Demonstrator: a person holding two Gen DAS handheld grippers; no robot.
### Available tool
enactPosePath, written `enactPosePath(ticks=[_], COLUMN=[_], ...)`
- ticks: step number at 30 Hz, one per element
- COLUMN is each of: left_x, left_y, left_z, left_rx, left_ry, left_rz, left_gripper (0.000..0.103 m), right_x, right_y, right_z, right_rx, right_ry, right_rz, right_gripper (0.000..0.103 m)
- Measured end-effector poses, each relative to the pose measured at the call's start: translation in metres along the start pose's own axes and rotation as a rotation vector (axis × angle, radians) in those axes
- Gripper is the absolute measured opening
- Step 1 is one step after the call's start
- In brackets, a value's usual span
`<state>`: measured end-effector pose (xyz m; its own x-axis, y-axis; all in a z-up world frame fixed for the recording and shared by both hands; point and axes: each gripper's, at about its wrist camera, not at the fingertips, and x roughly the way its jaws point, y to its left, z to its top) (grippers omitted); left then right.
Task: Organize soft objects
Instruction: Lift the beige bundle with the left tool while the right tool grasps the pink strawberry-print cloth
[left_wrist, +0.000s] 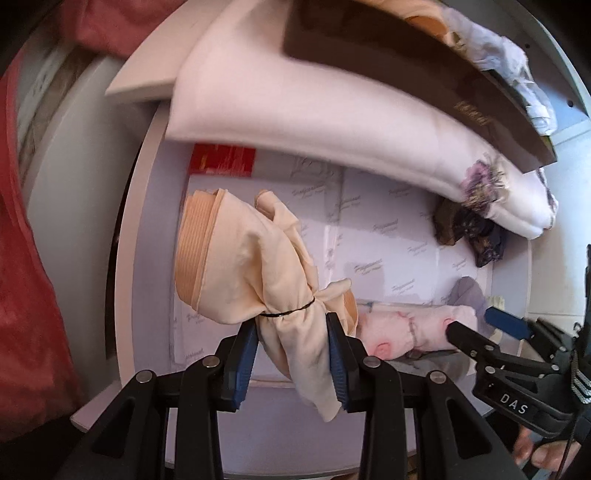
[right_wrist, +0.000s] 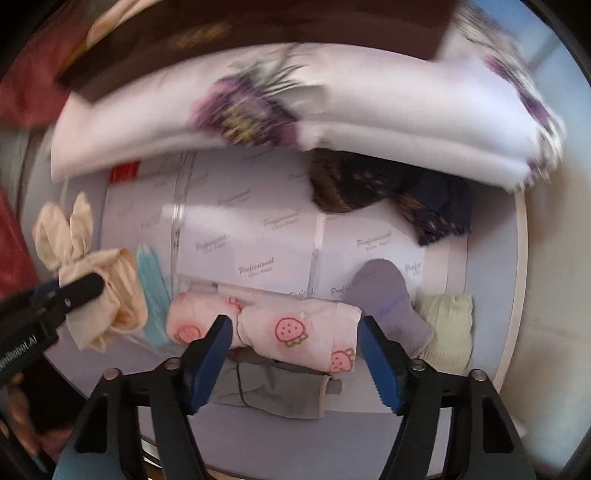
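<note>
A big folded white quilt (left_wrist: 332, 122) with purple flowers overhangs the back of your open drawer (left_wrist: 144, 206), whose floor is lined with printed white paper (left_wrist: 388, 236). Your left gripper (left_wrist: 291, 354) points down and pinches the beige tights bundle (left_wrist: 258, 266), tied with a black band, its pads pressing the fabric on both sides above the drawer's left part. Your right gripper (right_wrist: 295, 354) stands spread around the pink strawberry-print roll (right_wrist: 295, 332) at the drawer's front, pads apart from it. Just right lie a purple sock (right_wrist: 391, 306) and a pale green sock (right_wrist: 450, 325).
</note>
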<state>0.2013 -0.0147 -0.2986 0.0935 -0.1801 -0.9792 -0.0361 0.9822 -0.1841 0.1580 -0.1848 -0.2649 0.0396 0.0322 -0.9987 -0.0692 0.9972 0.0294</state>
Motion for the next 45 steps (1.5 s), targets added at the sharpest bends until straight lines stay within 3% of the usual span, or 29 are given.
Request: enactPosePath(ticks=[6, 9, 12, 19, 20, 22, 23, 28, 31, 45], left_x=[0.022, 0.023, 0.023, 0.017, 0.018, 0.024, 0.024, 0.023, 0.025, 0.025], left_y=[0.007, 0.006, 0.003, 0.010, 0.009, 0.008, 0.008, 0.011, 0.010, 0.003], left_z=[-0.001, 0.001, -0.001, 0.000, 0.000, 0.003, 0.004, 0.003, 0.002, 0.001], left_rx=[-0.062, -0.062, -0.056, -0.046, -0.043, -0.044, -0.046, -0.059, -0.056, -0.019], left_ry=[0.029, 0.027, 0.029, 0.036, 0.038, 0.038, 0.036, 0.034, 0.034, 0.019], left_rz=[-0.020, -0.030, -0.034, -0.024, -0.020, -0.018, -0.021, -0.023, -0.021, 0.019], left_gripper=[0.036, 0.036, 0.036, 0.036, 0.036, 0.036, 0.036, 0.036, 0.036, 0.036], right_x=[0.016, 0.027, 0.040, 0.060, 0.061, 0.057, 0.055, 0.053, 0.062, 0.083], right_y=[0.033, 0.051, 0.063, 0.060, 0.061, 0.062, 0.065, 0.078, 0.085, 0.063], right_z=[0.003, 0.002, 0.001, 0.011, 0.012, 0.012, 0.011, 0.005, -0.005, 0.007], right_rx=[-0.225, -0.325, -0.415, -0.372, -0.367, -0.357, -0.365, -0.440, -0.536, -0.426], right_ry=[0.066, 0.103, 0.122, 0.134, 0.137, 0.149, 0.146, 0.182, 0.182, 0.197], right_rz=[-0.080, -0.072, -0.129, -0.055, -0.040, 0.003, 0.000, 0.014, -0.043, -0.019], right_gripper=[0.067, 0.067, 0.065, 0.063, 0.061, 0.042, 0.040, 0.044, 0.048, 0.048])
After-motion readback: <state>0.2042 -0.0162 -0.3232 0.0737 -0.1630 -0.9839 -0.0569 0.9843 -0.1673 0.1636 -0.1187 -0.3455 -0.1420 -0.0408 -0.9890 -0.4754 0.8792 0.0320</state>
